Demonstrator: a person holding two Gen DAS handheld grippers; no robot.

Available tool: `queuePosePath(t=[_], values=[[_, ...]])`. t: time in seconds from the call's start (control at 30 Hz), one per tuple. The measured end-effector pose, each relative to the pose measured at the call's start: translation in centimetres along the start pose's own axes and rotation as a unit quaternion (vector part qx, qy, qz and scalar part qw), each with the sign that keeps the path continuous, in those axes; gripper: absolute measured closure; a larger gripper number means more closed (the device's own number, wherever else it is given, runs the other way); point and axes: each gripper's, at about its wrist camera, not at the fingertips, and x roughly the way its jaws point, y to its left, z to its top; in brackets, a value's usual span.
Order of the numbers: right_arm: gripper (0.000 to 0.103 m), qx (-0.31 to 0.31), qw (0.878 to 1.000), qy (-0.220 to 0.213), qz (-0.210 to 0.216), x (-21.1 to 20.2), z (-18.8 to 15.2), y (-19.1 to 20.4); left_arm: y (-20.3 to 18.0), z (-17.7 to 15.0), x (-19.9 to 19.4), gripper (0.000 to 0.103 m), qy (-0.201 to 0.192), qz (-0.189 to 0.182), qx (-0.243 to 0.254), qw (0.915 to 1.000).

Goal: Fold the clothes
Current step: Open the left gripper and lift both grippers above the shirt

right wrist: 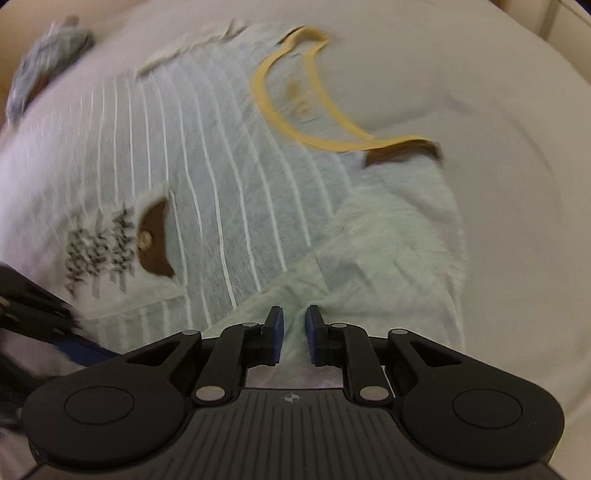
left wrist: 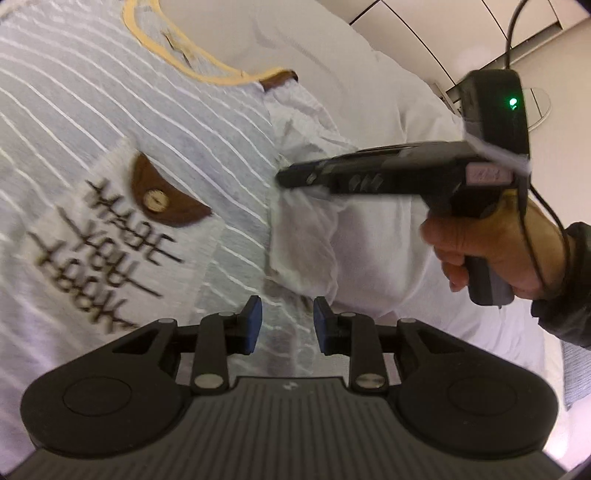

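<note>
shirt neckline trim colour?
Yellow neckline trim on the striped shirt; clearest in the right wrist view.

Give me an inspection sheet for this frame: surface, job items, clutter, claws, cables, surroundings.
Surface: white bedding, soft and rumpled.
Job's things: striped T-shirt lying front up, yellow collar, brown pocket flap with button, printed text; right sleeve lifted, folding inward.
Clutter: crumpled bluish cloth at the far edge, blurred.
Claws: left claw open above the shirt body, holding nothing. Right claw with pads narrowly apart, sleeve fabric between them; grip cannot be confirmed.
Cables: black cable running up from the right unit.
Surroundings: pale cabinet fronts behind the bed.
</note>
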Motion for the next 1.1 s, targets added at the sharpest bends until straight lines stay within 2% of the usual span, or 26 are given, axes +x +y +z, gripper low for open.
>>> queuePosePath(t=[0.07,0.13,0.2,0.3,0.5,0.53,0.6,0.67,0.77,0.83,0.9,0.97,1.1], values=[[0.086,0.048,0.998,-0.029,0.008,-0.7,0.2,-0.7,0.2,-0.3,-1.2,0.076,0.002,0.022,0.015,0.9997],[0.081,0.085,0.995,-0.047,0.001,-1.9,-0.4,-1.1,0.4,-0.6,-2.4,0.075,0.005,0.043,0.030,0.9986],[0.079,0.106,0.993,-0.044,-0.010,-2.8,-1.6,-0.9,0.7,-0.9,-3.6,0.074,0.007,0.065,0.045,0.9969],[0.076,0.135,0.990,-0.037,-0.005,-4.5,-4.1,0.2,1.4,-1.4,-6.4,0.070,0.007,0.088,0.053,0.9947],[0.067,0.176,0.984,-0.013,0.021,-7.4,-8.9,5.8,1.3,-3.0,-12.9,0.061,0.003,0.139,0.070,0.9877],[0.065,0.185,0.982,-0.013,0.025,-8.1,-9.5,6.8,1.1,-3.3,-14.1,0.058,0.001,0.146,0.071,0.9867],[0.053,0.206,0.978,-0.020,0.030,-9.6,-10.5,8.5,0.5,-4.1,-16.7,0.052,-0.007,0.160,0.074,0.9843],[0.044,0.226,0.973,-0.031,0.031,-11.3,-11.2,10.1,0.0,-5.0,-19.2,0.041,-0.014,0.172,0.073,0.9823],[0.028,0.250,0.966,-0.052,0.027,-13.9,-11.9,12.3,-0.4,-6.1,-22.2,0.031,-0.021,0.184,0.081,0.9793],[0.024,0.254,0.964,-0.069,0.022,-15.8,-12.1,13.6,-0.7,-6.8,-24.0,0.024,-0.024,0.190,0.090,0.9773],[0.014,0.247,0.965,-0.085,0.014,-17.6,-12.1,14.8,-0.9,-7.4,-25.8,0.017,-0.027,0.197,0.100,0.9750],[0.014,0.244,0.965,-0.102,-0.002,-19.4,-12.2,15.8,-1.1,-8.1,-27.5,0.005,-0.030,0.203,0.109,0.9727],[0.014,0.267,0.954,-0.128,-0.041,-21.8,-12.8,18.2,-0.1,-8.2,-30.3,0.002,-0.035,0.209,0.152,0.9653]])
